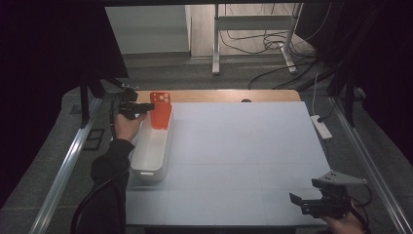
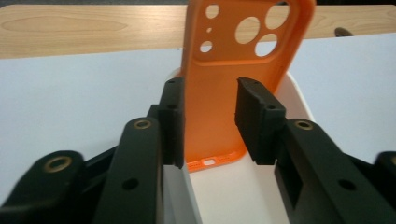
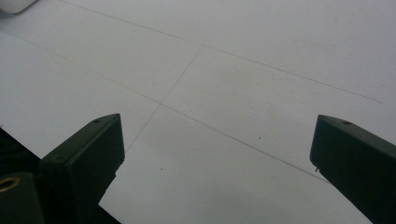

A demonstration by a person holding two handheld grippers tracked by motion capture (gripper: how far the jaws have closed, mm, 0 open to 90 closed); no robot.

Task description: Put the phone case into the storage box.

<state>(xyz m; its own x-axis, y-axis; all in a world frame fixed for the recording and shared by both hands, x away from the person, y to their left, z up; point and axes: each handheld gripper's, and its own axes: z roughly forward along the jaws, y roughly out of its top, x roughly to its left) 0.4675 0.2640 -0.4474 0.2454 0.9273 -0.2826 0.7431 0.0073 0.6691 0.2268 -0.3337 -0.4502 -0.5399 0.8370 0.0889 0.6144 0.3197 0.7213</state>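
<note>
High view: one orange phone case (image 1: pixel 160 115) upright in one white bin (image 1: pixel 151 151); left claw (image 1: pixel 146 107) released; right claw (image 1: pixel 304 202) released.

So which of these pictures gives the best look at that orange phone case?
The left gripper view: the orange phone case stands close up, camera holes clear, in the white bin. In the high view it is small and far off.

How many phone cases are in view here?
1: an orange phone case standing upright at the far end of the white bin, between the left gripper's jaws. More could lie hidden inside the bin.
</note>
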